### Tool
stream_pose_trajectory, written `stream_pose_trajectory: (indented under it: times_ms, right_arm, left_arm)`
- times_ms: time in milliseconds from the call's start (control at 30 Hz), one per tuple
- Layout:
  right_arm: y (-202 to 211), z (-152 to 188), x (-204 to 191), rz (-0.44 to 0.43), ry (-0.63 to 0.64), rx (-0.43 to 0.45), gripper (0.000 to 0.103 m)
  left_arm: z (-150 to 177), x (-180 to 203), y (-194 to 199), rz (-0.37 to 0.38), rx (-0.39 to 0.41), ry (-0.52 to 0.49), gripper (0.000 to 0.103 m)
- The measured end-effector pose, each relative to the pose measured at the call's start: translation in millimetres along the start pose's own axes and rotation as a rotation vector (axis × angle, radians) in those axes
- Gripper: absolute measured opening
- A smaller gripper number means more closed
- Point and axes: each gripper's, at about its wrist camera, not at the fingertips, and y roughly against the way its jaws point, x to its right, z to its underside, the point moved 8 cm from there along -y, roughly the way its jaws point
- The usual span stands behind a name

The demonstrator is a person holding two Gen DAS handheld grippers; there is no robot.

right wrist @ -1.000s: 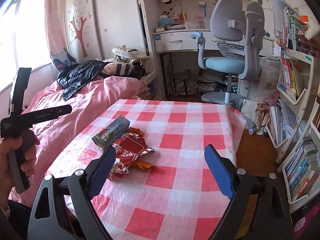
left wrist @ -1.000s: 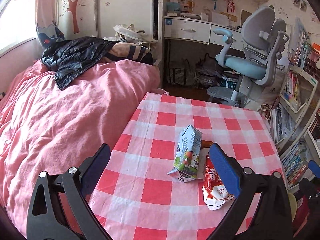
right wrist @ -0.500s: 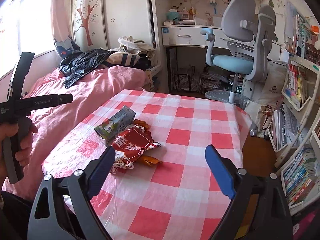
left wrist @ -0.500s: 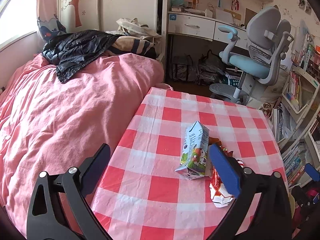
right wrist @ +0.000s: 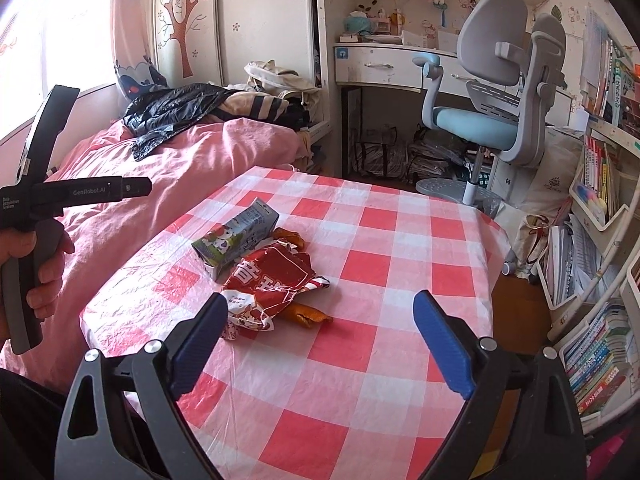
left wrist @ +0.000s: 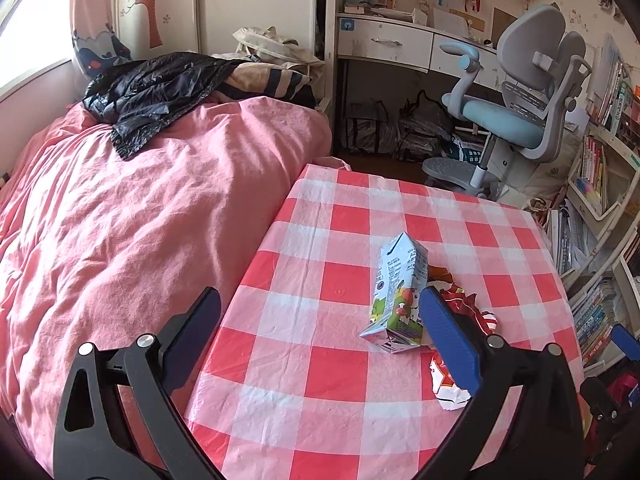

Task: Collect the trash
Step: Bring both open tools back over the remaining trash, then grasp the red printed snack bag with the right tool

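Left wrist view: a crushed drink carton (left wrist: 398,296) lies on its side on the red-checked table (left wrist: 320,360), touching a crumpled red wrapper (left wrist: 466,312) to its right. The left tool (left wrist: 320,320) hangs wide open and empty above the table's near edge, its right finger partly hiding the wrapper. A pink bed (left wrist: 140,208) borders the table.

Right wrist view: the right tool (right wrist: 316,328) gapes empty just short of the wrapper (right wrist: 272,280), with carton (right wrist: 236,240) and an orange scrap (right wrist: 306,314) beside it. A hand (right wrist: 40,268) grips the left tool's handle.
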Motion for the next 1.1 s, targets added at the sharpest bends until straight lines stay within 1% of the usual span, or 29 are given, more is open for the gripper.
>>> stream_pose_trajectory:
  times_ms: [100,300,400,533,633,700,733,767,800,867,967,1100]
  right_arm:
    - [-5.3,2.2,-4.6,-0.01,0.0,-0.016,0.09]
    - [-22.0,2.9,-25.3,-0.057,0.012,-0.046,0.09]
    - [-34.8,4.2,-39.9,-0.087,0.03,-0.074,0.091]
    - [-57.8,6.2,-66.3,-0.117,0.094,-0.12,0.09]
    - [-83.5,11.7,-80.7,-0.104,0.13,-0.179,0.09]
    - [-99.6,19.7,-86.0,-0.106,0.143,-0.225,0.087]
    - [-106.4,24.0,-87.5,-0.101,0.155,-0.25,0.076]
    - [-115.0,30.0,-88.4,-0.098,0.169,-0.286,0.062]
    - [-118.5,31.9,-86.4,-0.086,0.178,-0.297,0.059]
    - [-116.8,28.5,-82.6,-0.108,0.165,-0.296,0.037]
    - [-108.1,23.7,-74.2,-0.162,0.12,-0.288,0.031]
    - [-98.8,19.0,-64.5,-0.207,0.061,-0.269,0.027]
  left_arm:
    - [-0.6,-7.2,-4.0,-0.006,-0.004,0.002,0.096]
    - [1.6,-39.8,-16.7,-0.007,-0.044,0.102,0.096]
    - [0.3,-48.9,-17.8,-0.008,-0.047,0.129,0.096]
    - [0.8,-49.6,-18.8,-0.008,-0.051,0.122,0.096]
    - [1.1,-44.2,-21.4,-0.009,-0.059,0.096,0.096]
    - [1.2,-39.7,-23.9,-0.009,-0.063,0.077,0.096]
    - [2.0,-37.9,-25.5,-0.01,-0.067,0.065,0.096]
    - [1.9,-35.6,-27.3,-0.011,-0.071,0.055,0.096]
    - [2.3,-33.7,-29.4,-0.013,-0.074,0.046,0.096]
    - [2.9,-29.6,-34.5,-0.015,-0.082,0.025,0.096]
    - [3.1,-19.6,-45.3,-0.007,-0.1,-0.003,0.096]
    - [4.1,4.2,-60.2,0.026,-0.125,-0.044,0.096]
